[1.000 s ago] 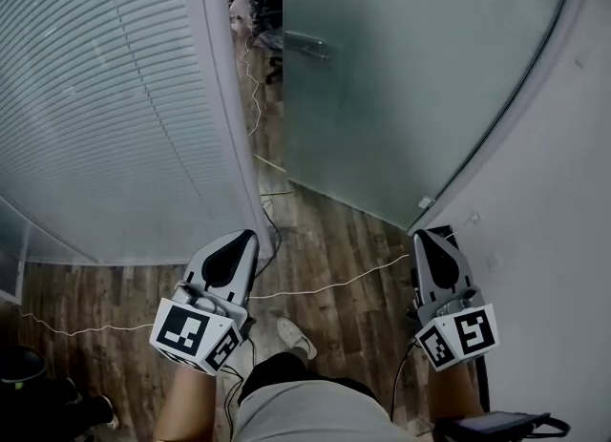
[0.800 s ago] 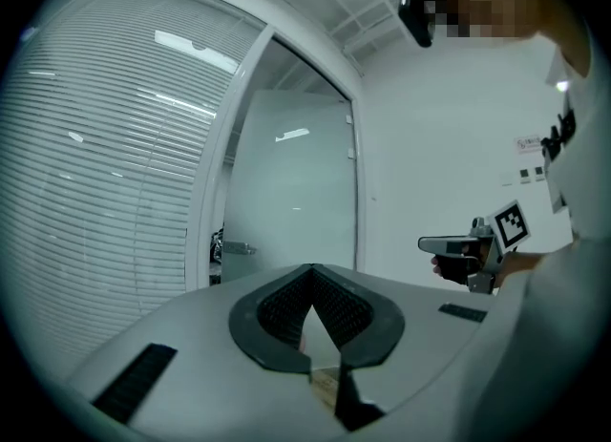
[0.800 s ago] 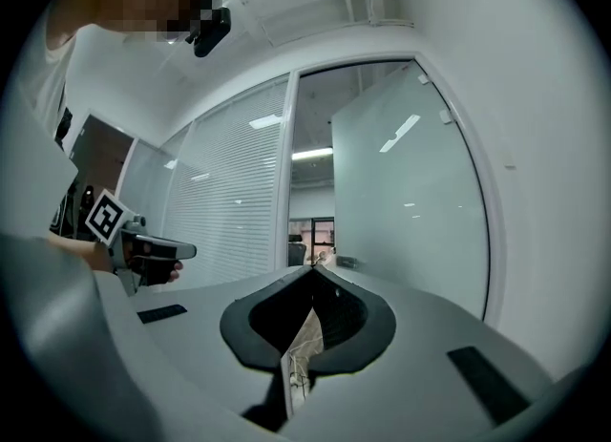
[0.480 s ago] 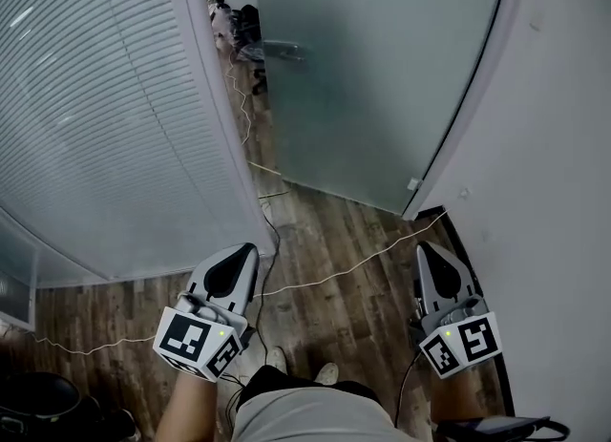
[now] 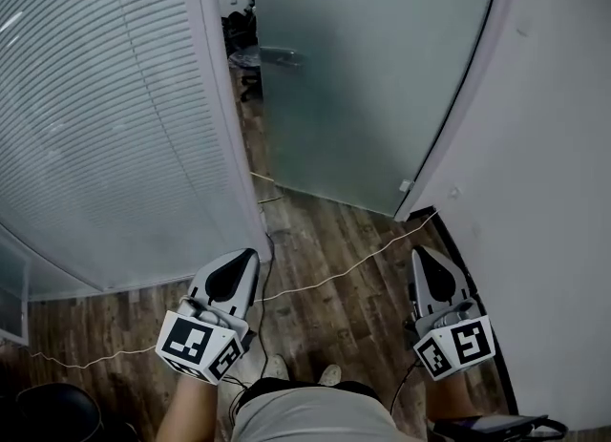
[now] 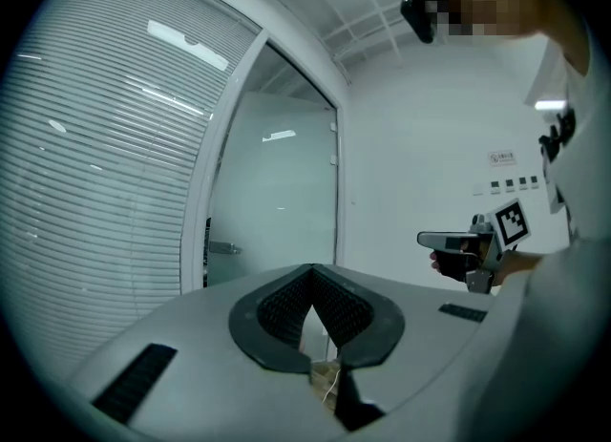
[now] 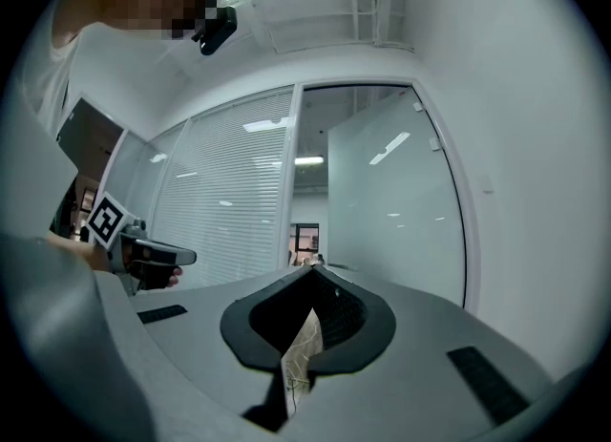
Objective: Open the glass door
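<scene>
The frosted glass door (image 5: 372, 68) stands ajar, with a dark gap along its left edge and a metal lever handle (image 5: 277, 55) near that edge. Both grippers hang low over the wooden floor, pointing level at the doorway and well short of the door. My left gripper (image 5: 248, 254) is shut and empty, below the door frame post. Near the right wall, my right gripper (image 5: 418, 253) is also shut and empty. In the left gripper view the door (image 6: 282, 201) and its handle (image 6: 221, 249) lie ahead, and the right gripper (image 6: 428, 238) shows at the right.
A glass partition with white blinds (image 5: 105, 115) fills the left. A white wall (image 5: 554, 173) runs along the right. Thin cables (image 5: 353, 268) cross the floor by the threshold. The person's shoes (image 5: 277, 366) are below. Office clutter (image 5: 239, 30) shows through the gap.
The person has stepped toward the doorway and both grippers have come forward with them. The door fills more of the head view. Both grippers stay shut.
</scene>
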A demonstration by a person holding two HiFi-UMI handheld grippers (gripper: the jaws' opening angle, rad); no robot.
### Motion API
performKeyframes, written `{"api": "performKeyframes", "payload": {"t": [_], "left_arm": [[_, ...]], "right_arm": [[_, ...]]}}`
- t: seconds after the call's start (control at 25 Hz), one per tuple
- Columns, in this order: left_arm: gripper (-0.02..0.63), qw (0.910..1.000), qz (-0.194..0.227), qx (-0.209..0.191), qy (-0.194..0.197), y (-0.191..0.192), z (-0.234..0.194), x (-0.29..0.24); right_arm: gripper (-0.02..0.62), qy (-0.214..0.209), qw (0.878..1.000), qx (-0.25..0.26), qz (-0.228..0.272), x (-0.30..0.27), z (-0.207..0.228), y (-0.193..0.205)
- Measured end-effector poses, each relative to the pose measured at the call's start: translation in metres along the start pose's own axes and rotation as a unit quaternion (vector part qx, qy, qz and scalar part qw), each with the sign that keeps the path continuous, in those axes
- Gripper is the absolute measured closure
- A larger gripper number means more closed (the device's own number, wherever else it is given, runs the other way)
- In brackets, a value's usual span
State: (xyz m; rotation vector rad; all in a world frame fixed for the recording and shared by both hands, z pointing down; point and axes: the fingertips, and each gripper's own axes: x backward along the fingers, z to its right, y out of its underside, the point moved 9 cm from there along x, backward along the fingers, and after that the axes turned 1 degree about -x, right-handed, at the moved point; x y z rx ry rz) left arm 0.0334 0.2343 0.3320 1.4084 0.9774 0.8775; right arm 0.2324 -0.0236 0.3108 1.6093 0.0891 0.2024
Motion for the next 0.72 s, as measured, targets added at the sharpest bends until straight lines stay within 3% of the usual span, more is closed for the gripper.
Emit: {"api": "performKeyframes", "payload": {"t": [0.72], "left_arm": [[0.606, 0.9997, 0.007, -0.013, 0.018, -0.005, -0.026, 0.009]], "right_arm": [[0.595, 0.014, 1.0, 0.024, -0.011, -0.014, -0.033, -0.004]]}}
